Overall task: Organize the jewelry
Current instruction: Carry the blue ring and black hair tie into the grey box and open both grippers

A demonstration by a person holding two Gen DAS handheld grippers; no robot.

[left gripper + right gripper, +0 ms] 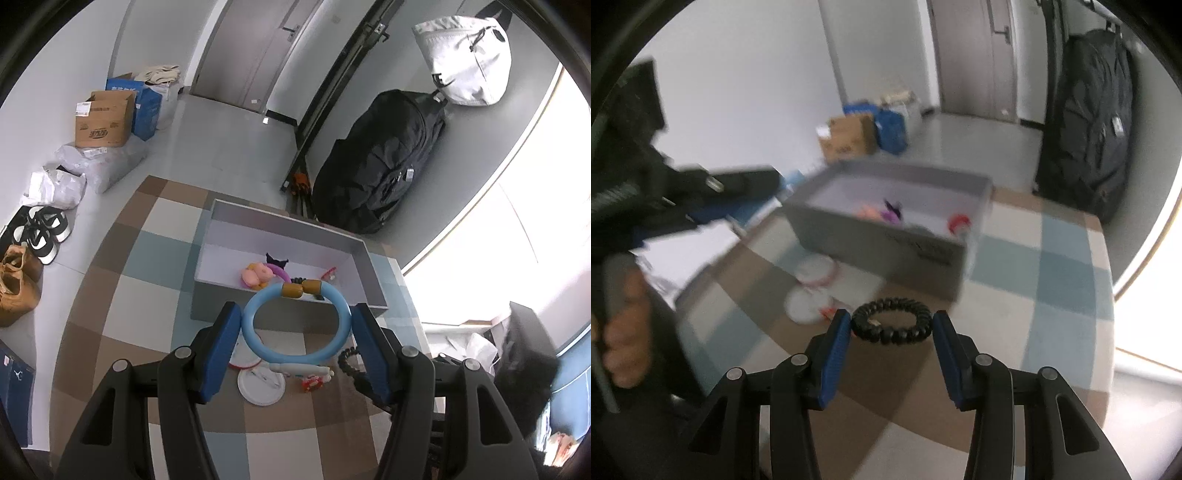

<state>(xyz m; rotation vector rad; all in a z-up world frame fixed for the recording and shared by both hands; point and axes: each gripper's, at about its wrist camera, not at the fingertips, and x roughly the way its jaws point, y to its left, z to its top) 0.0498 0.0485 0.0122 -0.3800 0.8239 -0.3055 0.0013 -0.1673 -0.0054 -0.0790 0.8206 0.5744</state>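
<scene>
My left gripper (295, 317) is shut on a light blue bangle (255, 338) with two amber beads, held above the checked tablecloth, just in front of the grey box (364, 258). The box holds a pink toy (255, 275), a purple ring and other small pieces. My right gripper (891, 325) is shut on a black beaded bracelet (891, 326), lifted above the table in front of the same box (886, 240). The left gripper's body (701, 192) shows blurred at left in the right wrist view.
Two white round discs (260, 386) and a small red-and-white trinket (312, 382) lie on the cloth under the left gripper. Another black beaded piece (347, 360) lies by its right finger. A black bag (380, 166), cardboard boxes (103, 120) and shoes (40, 232) stand around the table.
</scene>
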